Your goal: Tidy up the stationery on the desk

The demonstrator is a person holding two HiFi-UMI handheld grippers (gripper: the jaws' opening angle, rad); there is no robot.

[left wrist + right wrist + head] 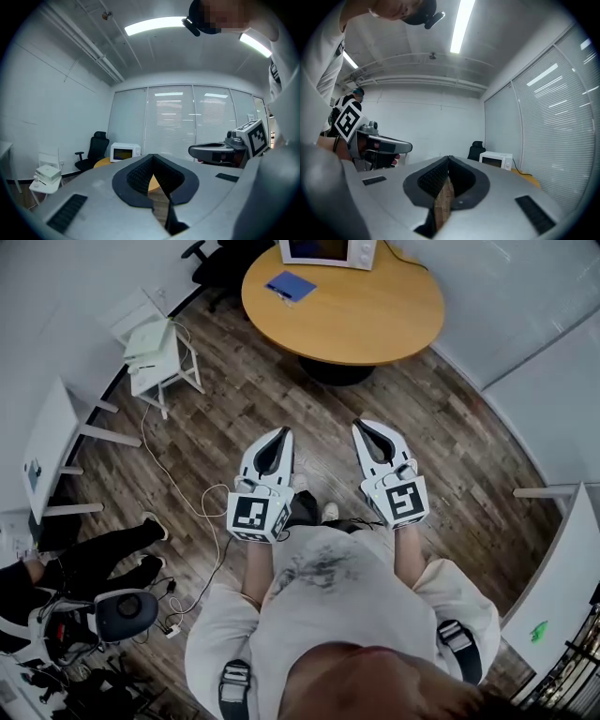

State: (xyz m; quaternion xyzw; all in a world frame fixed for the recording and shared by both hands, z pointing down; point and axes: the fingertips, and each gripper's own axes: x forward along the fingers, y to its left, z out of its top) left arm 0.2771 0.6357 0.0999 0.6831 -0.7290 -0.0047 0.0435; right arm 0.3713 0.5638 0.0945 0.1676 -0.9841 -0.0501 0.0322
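Observation:
A round wooden table (375,315) stands ahead of me across the wood floor. On it lie a blue notebook (290,285) and a white microwave (328,251). I hold both grippers out at waist height, well short of the table. The left gripper (285,431) is shut, its tips meeting with nothing between them (153,155). The right gripper (358,423) is also shut and empty (448,158). Each gripper shows in the other's view: the right gripper (220,151) and the left gripper (379,147). The microwave (124,152) appears far off.
A small white side table (155,348) with stacked papers stands at the left, and a cable (164,465) trails over the floor. A white desk (52,446) lines the left wall. A person's legs (84,563) reach in at lower left. A black office chair (96,147) stands beyond the round table.

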